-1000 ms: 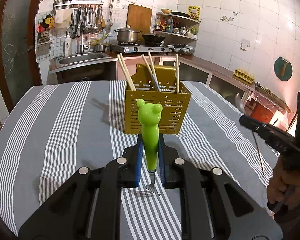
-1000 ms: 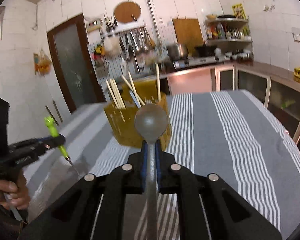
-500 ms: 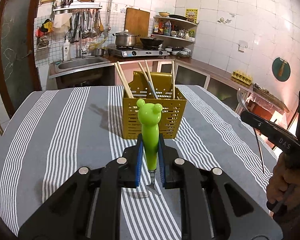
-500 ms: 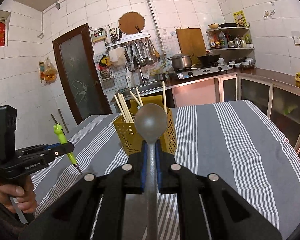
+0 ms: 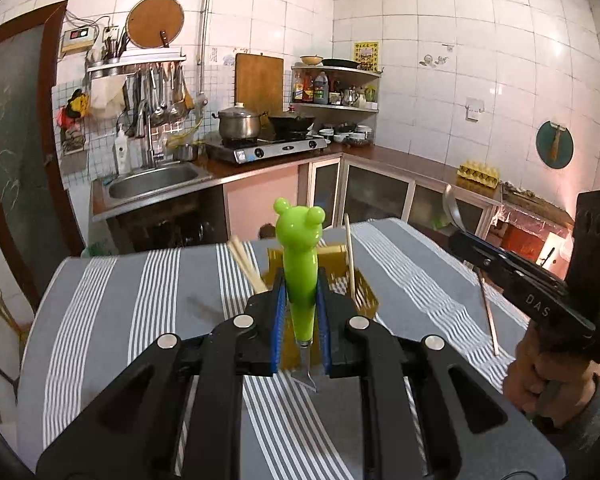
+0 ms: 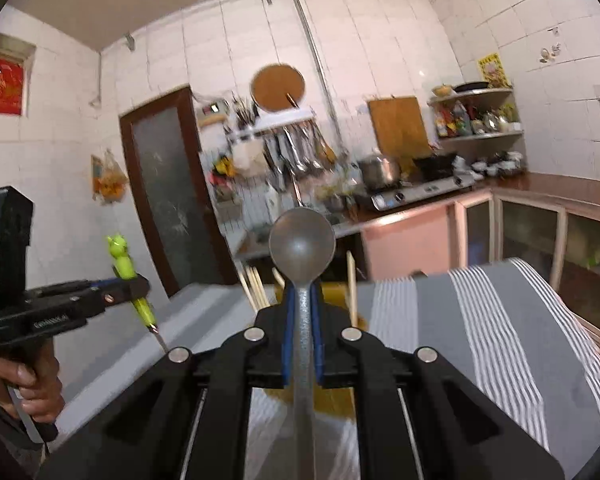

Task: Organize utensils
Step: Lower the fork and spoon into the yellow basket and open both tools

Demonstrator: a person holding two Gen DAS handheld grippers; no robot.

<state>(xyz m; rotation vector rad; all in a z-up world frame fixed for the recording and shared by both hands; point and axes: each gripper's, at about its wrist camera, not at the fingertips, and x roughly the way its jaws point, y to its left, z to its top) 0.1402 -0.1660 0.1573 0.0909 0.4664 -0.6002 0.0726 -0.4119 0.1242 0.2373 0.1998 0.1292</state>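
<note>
Currently left gripper [image 5: 301, 314] clamped on a green frog-handled fork [image 5: 299, 256], blue pads [image 5: 279, 312] pressed against the handle from both sides, frog head up, metal tines poking out below the fingers. Right gripper [image 6: 301, 334] pinched on a metal spoon [image 6: 302, 249], pads tight on the shaft, bowl up and facing the camera, handle running down between the fingers. Yellow perforated basket [image 5: 364, 292] on the striped tablecloth [image 5: 100, 304], directly ahead of and below both grippers, mostly hidden behind the fingers in each wrist view. Chopsticks [image 5: 246, 266] standing in the basket, a bundle leaning left and one single stick [image 5: 349, 258] near upright on the right side. Fork held above the basket's near edge, tines not touching the cloth as far as visible. Spoon above the basket too, seen from the left wrist view at right of the basket, shaft [image 5: 487, 312] slanting down. In the right wrist view, left gripper [image 6: 134, 284] left of the basket with fork tilted, tines down. Basket partly blurred in the right wrist view [image 6: 340, 292]. Behind the basket: sink [image 5: 152, 178], stove with pot [image 5: 238, 122], hanging utensil rack [image 5: 156, 92].
</note>
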